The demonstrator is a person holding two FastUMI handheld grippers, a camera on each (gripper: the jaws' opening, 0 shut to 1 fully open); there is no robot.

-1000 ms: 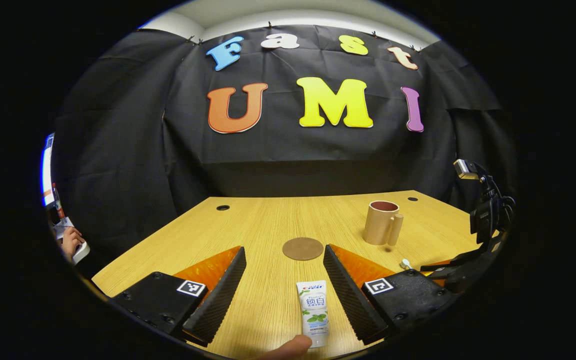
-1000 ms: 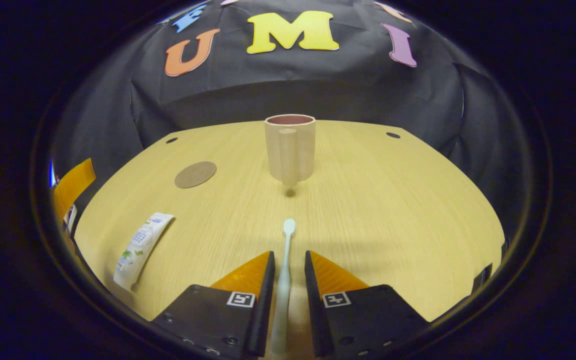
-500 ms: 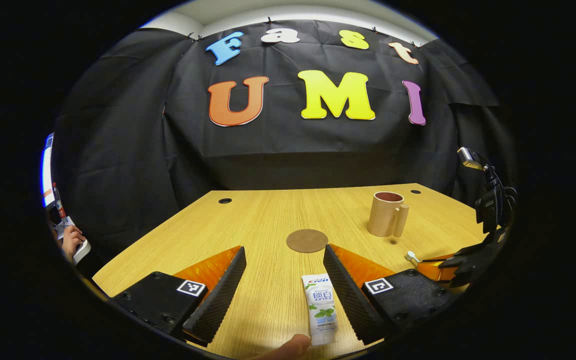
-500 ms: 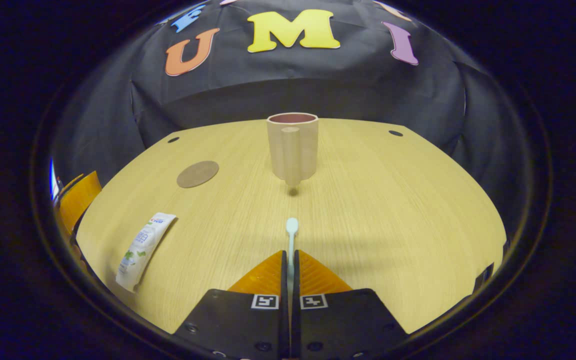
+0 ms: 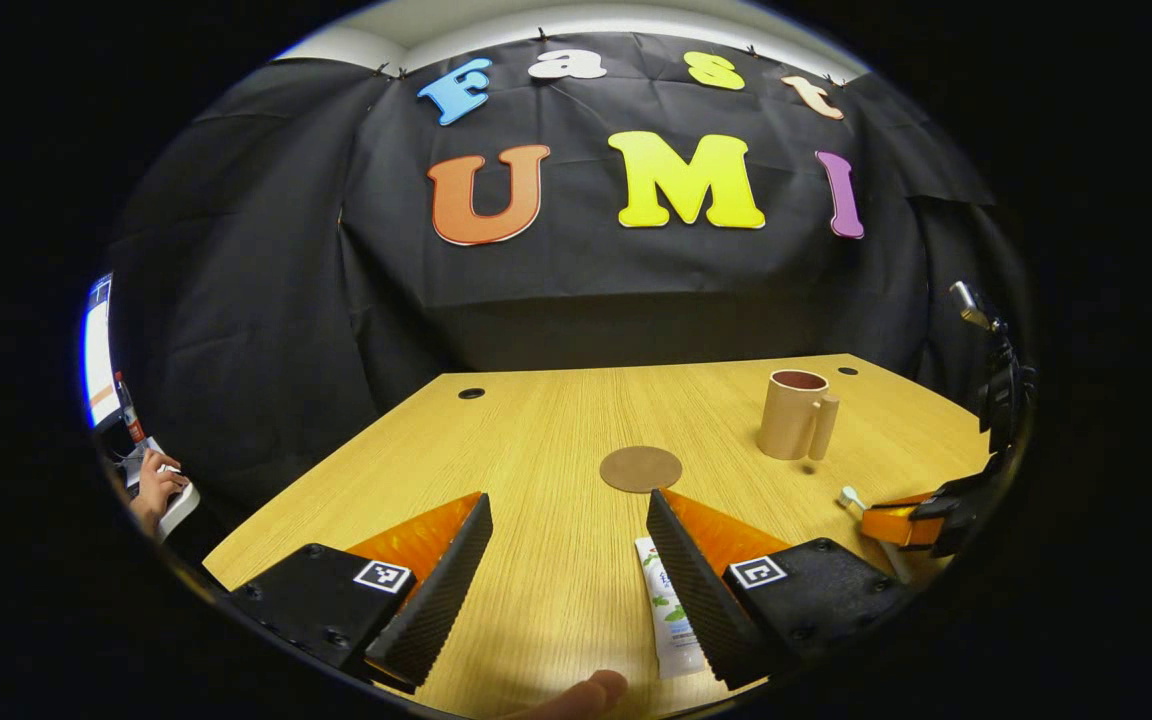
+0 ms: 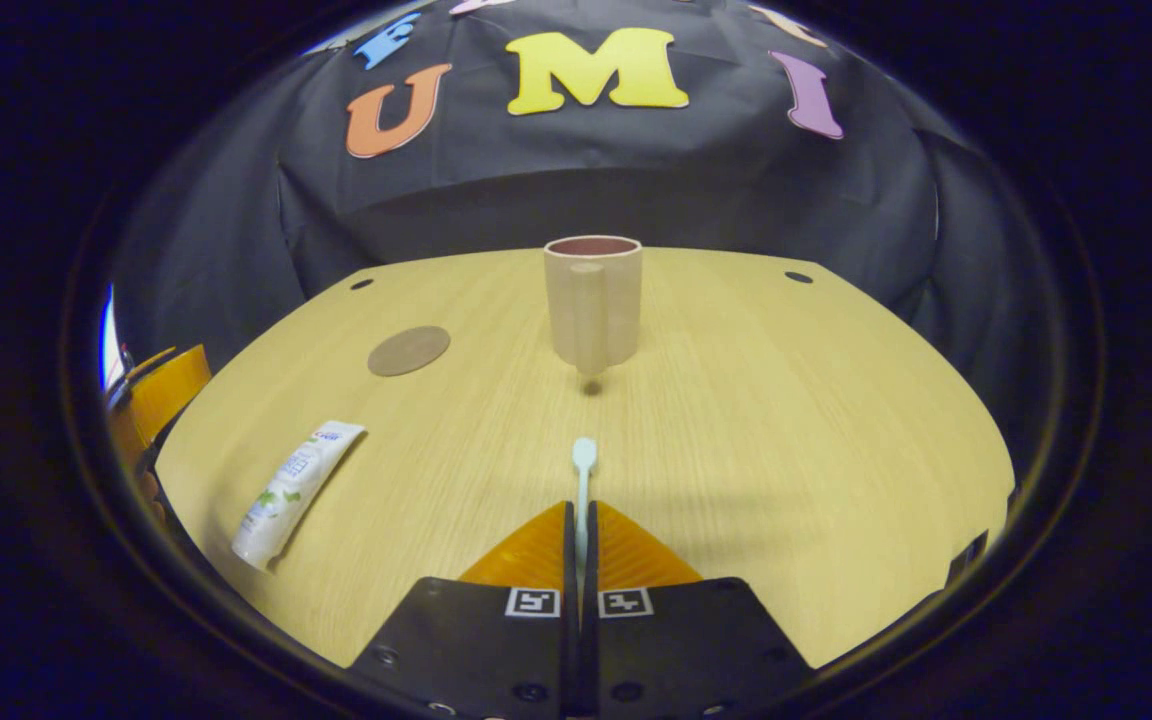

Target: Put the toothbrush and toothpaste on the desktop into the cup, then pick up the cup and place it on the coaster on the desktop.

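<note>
In the right gripper view my right gripper (image 6: 581,520) is shut on the pale green toothbrush (image 6: 583,470), whose head sticks out forward toward the tan cup (image 6: 593,300). The white toothpaste tube (image 6: 294,490) lies flat at the left, with the brown coaster (image 6: 409,350) beyond it. In the left gripper view my left gripper (image 5: 568,520) is open just above the table, and the toothpaste tube (image 5: 669,615) lies partly under its right finger. The coaster (image 5: 641,468) is straight ahead, the cup (image 5: 794,413) to the right. The right gripper (image 5: 898,522) with the toothbrush shows at the far right.
The wooden table (image 6: 756,400) has small cable holes near its back corners. A black cloth wall closes off the back. In the left gripper view a person's hand (image 5: 154,485) rests on something white off the table at far left, and a fingertip (image 5: 576,695) shows at the bottom edge.
The right gripper closed on the toothbrush a second ago and has held it since. The left gripper drifted left, so the toothpaste slid from between its fingers to under the right finger.
</note>
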